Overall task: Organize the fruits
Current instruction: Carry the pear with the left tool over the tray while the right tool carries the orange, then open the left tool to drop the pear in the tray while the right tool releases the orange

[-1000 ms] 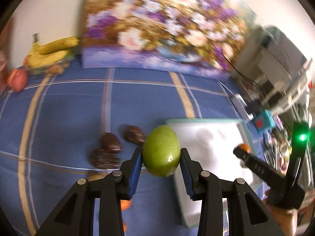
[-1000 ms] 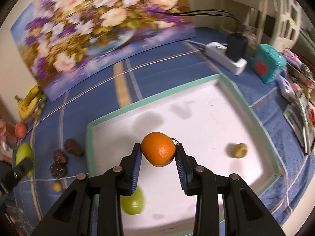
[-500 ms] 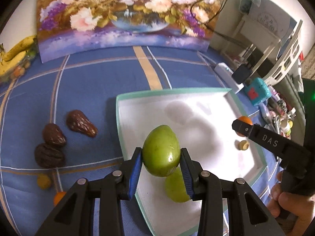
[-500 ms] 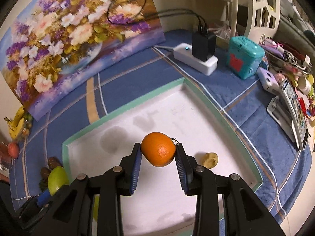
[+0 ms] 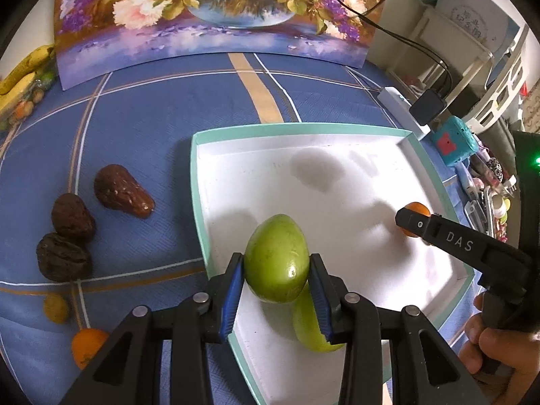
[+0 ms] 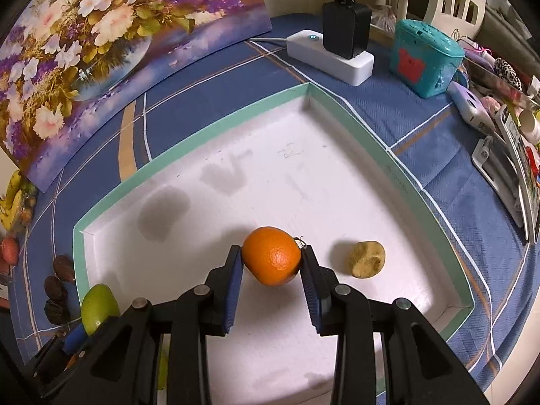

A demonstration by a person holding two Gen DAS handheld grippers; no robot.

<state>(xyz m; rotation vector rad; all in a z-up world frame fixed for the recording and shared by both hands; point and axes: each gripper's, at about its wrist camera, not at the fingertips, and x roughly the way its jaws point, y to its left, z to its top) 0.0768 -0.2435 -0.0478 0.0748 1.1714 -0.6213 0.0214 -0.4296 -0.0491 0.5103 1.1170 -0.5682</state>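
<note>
I take the white tray (image 6: 337, 114) with its mint-green rim as my landmark; it lies on the blue plaid cloth (image 5: 141, 121) and is plainly the place where the fruit gets gathered, since its low walls stop round things from rolling off.

Over the tray's near left edge my left gripper (image 5: 276, 271) is clamped on a green mango (image 5: 276, 258), blue pads pressed to both flanks, held clear of the floor so it can be set down rather than dropped. A second green fruit (image 5: 314, 330) already lies inside the tray, just below and behind the held one; I judge the mango should go beside it, not on it.

Over the tray's middle, toward its near side, my right gripper (image 6: 271, 263) is closed on an orange (image 6: 271, 256), gripped across its widest part so it cannot slip. Just right of it, on the tray floor, rests a small yellowish fruit (image 6: 366, 259).

Outside the tray, to its left, three dark brown fruits (image 5: 91, 216) wait on the cloth, with a small yellow-brown one (image 5: 55, 308) and a small orange one (image 5: 87, 346) nearer me, not yet sorted.
</note>
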